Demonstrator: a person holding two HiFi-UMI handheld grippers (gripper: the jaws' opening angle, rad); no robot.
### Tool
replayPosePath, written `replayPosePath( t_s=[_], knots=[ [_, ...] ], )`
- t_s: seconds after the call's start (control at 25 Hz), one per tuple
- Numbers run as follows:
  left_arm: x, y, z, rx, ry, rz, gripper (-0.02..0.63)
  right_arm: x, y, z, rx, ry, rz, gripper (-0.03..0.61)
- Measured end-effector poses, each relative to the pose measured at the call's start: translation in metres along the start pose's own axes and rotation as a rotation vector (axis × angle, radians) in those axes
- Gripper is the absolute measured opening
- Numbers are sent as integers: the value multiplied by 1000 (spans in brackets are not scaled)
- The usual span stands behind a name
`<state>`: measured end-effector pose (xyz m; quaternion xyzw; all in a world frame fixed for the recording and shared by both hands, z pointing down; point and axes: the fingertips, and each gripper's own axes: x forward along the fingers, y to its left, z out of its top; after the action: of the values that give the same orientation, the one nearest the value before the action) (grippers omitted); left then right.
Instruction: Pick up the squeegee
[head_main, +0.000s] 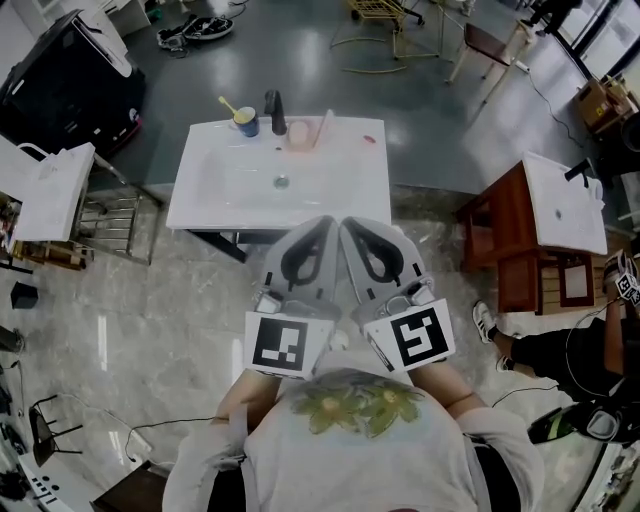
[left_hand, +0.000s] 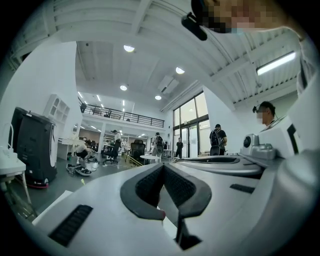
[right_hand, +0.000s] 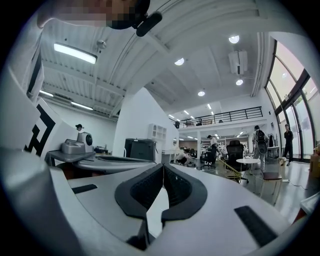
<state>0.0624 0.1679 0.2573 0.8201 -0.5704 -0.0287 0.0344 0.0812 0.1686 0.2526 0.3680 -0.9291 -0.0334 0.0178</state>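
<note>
Left gripper (left_hand: 163, 167): jaws fully closed, pads meeting at the tips, nothing between them. Right gripper (right_hand: 163, 166): the same, jaws pressed together tip to tip and empty. The head view shows both held side by side close against the person's chest, noses angled together toward a white worktop (head_main: 215, 195) with a moulded basin, and well apart from everything standing on it. Along the worktop's far edge, left to right: a blue cup (head_main: 245, 122), a black tap (head_main: 275, 112), then the squeegee (head_main: 303, 134) — pale pink, just beside the tap, touched by neither gripper. A black cabinet (head_main: 60, 85) stands far left. A wooden stand (head_main: 497, 235) carrying a second basin (head_main: 562, 200) stands to the right, with a seated person (head_main: 560, 355) near it. The squeegee and worktop appear only in the head view — both gripper views look level across a hall with standing people and a balcony railing (left_hand: 122, 116).
</note>
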Motion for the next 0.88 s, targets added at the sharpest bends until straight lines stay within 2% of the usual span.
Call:
replayPosePath(
  t_s=[0.28,0.48,0.88],
  knots=[
    [39,53,-9,22,36,6,9,63,-13,-16,0,35,40,23],
    [61,93,-16,1,54,11,8,110,-19,-27,-16,63,52,23],
    [95,135,-30,13,91,-54,9,160,-30,-52,-66,158,37,23]
  ],
)
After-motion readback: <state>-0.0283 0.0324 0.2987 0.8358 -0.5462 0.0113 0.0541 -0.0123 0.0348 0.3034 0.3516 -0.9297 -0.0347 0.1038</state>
